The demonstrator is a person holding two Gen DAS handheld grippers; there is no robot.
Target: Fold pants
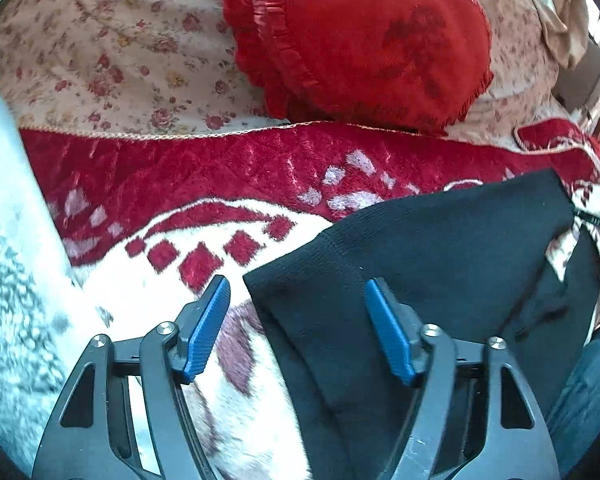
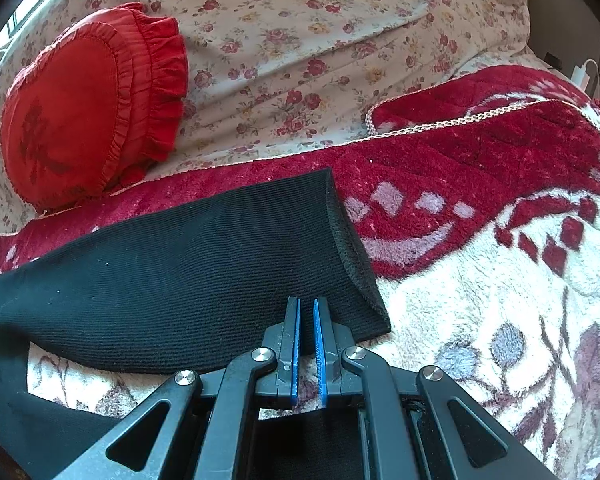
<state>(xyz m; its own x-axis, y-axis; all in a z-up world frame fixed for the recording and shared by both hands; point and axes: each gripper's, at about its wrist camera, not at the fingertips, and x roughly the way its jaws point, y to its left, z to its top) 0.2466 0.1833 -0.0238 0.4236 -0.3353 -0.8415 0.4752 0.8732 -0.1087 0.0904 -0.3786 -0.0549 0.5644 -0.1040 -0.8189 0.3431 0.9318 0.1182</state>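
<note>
Black ribbed pants (image 1: 440, 264) lie on a red and white plush blanket (image 1: 204, 184). In the left wrist view my left gripper (image 1: 296, 296) is open, its blue pads wide apart, just above the pants' near corner; nothing is between them. In the right wrist view a pant leg (image 2: 204, 264) stretches leftward with its hem end at the right. My right gripper (image 2: 306, 308) has its blue pads nearly together with a thin gap, over the leg's lower hem corner; I cannot see cloth pinched between them.
A red frilled heart cushion (image 1: 364, 40) rests on a floral bedspread (image 1: 100, 48) behind the blanket; it also shows in the right wrist view (image 2: 80, 108). A pale patterned cloth (image 1: 8, 280) lies at the left. A white charger (image 2: 582, 72) sits far right.
</note>
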